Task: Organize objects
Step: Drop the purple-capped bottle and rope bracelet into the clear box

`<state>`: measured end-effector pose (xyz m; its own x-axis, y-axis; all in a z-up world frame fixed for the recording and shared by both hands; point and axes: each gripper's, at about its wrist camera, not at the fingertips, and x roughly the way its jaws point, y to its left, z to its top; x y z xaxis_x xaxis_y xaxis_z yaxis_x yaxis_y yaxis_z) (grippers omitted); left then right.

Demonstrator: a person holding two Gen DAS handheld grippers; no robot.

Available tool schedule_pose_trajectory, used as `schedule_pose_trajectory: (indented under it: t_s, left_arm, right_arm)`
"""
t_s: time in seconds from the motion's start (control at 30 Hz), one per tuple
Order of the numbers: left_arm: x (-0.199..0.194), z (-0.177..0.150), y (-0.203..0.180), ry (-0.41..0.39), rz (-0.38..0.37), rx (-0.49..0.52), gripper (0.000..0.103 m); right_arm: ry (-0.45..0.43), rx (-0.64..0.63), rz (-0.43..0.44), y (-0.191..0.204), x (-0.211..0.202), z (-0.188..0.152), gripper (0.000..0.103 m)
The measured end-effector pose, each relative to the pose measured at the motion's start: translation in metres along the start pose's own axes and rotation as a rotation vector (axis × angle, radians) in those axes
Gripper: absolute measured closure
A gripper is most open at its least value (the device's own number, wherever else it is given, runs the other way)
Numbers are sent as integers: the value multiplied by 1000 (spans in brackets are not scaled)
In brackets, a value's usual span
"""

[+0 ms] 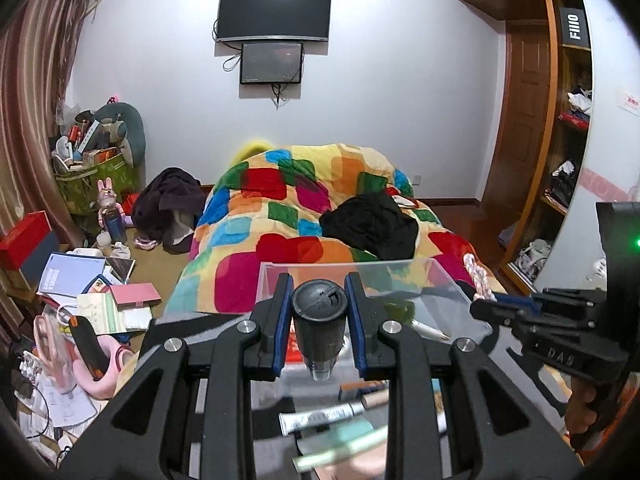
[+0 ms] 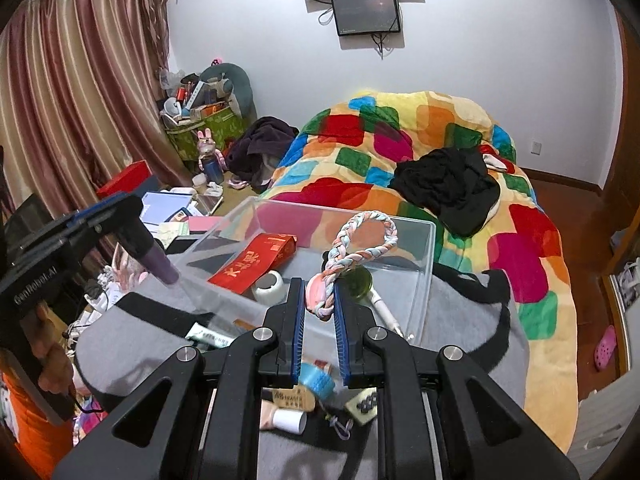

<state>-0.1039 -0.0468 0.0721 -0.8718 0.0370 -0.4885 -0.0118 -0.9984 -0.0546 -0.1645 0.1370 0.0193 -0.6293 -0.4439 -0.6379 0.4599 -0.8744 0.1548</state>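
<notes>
Now the left gripper (image 1: 319, 312) has its fingers clamped on a dark tube (image 1: 318, 330), raised over the clear bin (image 2: 420, 252). Beside it, the right gripper (image 2: 320, 292) pinches a braided rope (image 2: 352, 252) above that bin.

Your clear plastic bin (image 2: 416, 248) sits on the grey blanket (image 2: 460, 320) before the patchwork quilt (image 2: 532, 248). In it lie a red paper packet (image 2: 252, 260) left and a white tape roll (image 2: 269, 286) beside it. Black clothing (image 2: 448, 192) lies on the quilt behind.
</notes>
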Motion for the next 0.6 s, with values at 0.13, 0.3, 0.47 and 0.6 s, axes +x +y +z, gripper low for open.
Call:
schedule_pose_trajectory:
  t_s: [0.13, 0.3, 0.47, 0.6]
  left_arm:
    - [27, -2, 7, 44, 0, -23, 77]
    - [55, -9, 14, 95, -11, -56, 77]
    - [73, -12, 12, 135, -13, -48, 77]
    - [86, -16, 11, 171, -24, -42, 77]
  right_arm:
    - [40, 2, -5, -3, 24, 3, 90]
    - [97, -1, -13, -5, 50, 1, 90]
    - [144, -4, -20, -9, 70, -5, 90]
    - [172, -2, -11, -10, 80, -8, 90]
